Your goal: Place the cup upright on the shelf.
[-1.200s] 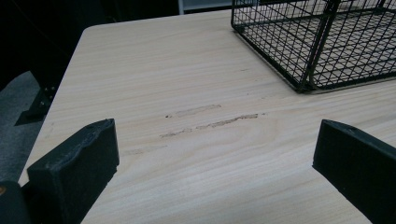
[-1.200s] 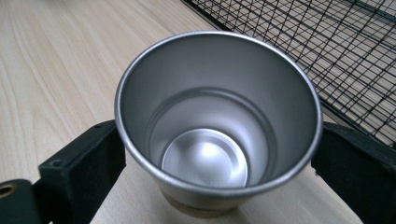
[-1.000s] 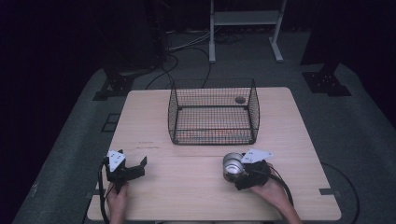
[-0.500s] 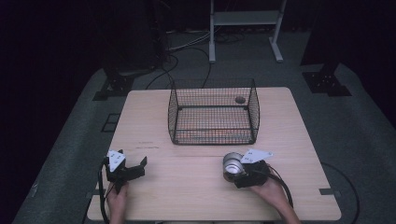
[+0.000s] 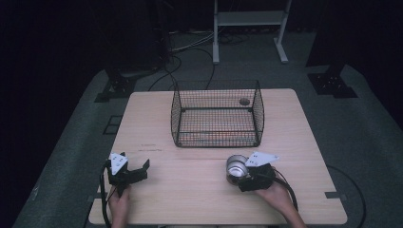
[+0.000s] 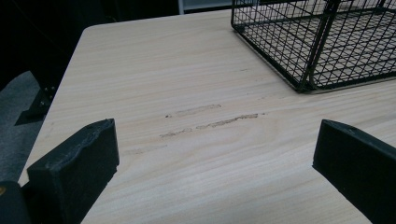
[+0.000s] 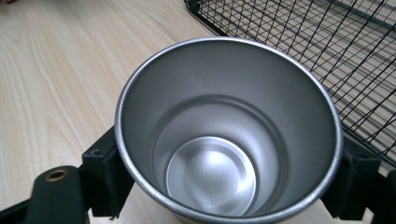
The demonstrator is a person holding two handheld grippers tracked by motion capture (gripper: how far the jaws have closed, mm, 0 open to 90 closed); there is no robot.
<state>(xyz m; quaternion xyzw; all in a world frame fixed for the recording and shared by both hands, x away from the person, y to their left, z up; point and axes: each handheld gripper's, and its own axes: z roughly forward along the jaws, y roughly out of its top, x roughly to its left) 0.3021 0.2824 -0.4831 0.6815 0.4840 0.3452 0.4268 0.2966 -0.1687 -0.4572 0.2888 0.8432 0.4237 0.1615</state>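
A shiny steel cup (image 5: pixel 236 166) stands upright on the wooden table (image 5: pixel 190 199), just in front of the wire basket's right corner. My right gripper (image 5: pixel 239 174) reaches it from the right and is shut on it. In the right gripper view the black pads (image 7: pixel 105 172) press both sides of the empty cup (image 7: pixel 224 140) below its rim. My left gripper (image 5: pixel 141 172) rests near the table's front left. Its jaws stand wide open over bare wood (image 6: pixel 215 154), nothing between them.
A black wire basket (image 5: pixel 216 114) with an open top stands at the table's middle back, seen also in the left gripper view (image 6: pixel 317 42) and close behind the cup (image 7: pixel 327 37). A small dark round spot (image 5: pixel 244 101) shows at its far right corner. Cables trail from both grippers.
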